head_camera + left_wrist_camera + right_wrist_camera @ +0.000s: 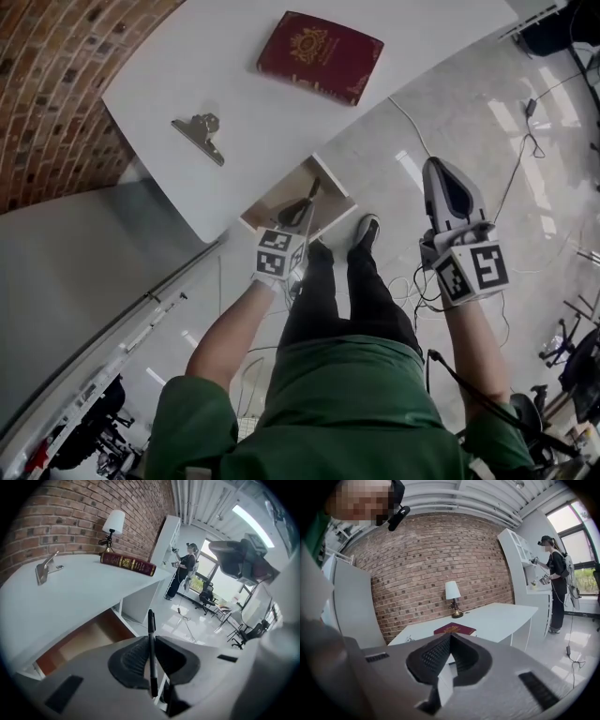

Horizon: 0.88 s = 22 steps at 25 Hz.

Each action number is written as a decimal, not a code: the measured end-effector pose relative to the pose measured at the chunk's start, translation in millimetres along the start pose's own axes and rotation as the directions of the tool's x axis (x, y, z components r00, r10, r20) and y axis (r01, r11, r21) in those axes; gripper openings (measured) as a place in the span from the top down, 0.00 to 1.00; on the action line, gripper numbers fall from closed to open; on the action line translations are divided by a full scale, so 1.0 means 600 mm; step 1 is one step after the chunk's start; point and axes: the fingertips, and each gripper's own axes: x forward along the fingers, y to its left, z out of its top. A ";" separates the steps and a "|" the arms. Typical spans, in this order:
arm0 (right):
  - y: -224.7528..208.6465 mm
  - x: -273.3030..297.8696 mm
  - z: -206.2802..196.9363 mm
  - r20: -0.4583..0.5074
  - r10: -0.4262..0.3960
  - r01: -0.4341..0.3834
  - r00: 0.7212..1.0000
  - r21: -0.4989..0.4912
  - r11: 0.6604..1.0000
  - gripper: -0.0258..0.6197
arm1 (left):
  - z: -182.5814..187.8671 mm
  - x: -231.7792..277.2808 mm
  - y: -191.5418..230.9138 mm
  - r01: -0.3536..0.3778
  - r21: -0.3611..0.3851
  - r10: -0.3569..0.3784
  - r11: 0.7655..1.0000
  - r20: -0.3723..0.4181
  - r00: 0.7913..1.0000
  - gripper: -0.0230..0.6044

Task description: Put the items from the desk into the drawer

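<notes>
— Left gripper (151,656)?
— Over the open drawer (281,192), jaws pinching a black pen (151,634).
— Right gripper (449,641)?
— Over the floor, jaws pressed together, empty.
— On the worktop (281,103)?
— 1 red book (320,54), 1 metal clip (199,134), well apart.

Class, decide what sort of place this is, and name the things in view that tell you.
Probably an office or studio workspace: a white desk with an open drawer, a table lamp by a brick wall, and office chairs beyond.

Matt desk (234,108), metal clip (199,133), rough brick wall (56,84), glossy floor (469,122).
</notes>
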 end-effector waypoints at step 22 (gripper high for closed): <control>-0.085 0.018 -0.137 -0.089 -0.012 0.021 0.996 0.092 0.996 0.96 | -0.137 0.216 0.123 -0.148 -0.134 0.121 0.980 -0.190 0.974 0.90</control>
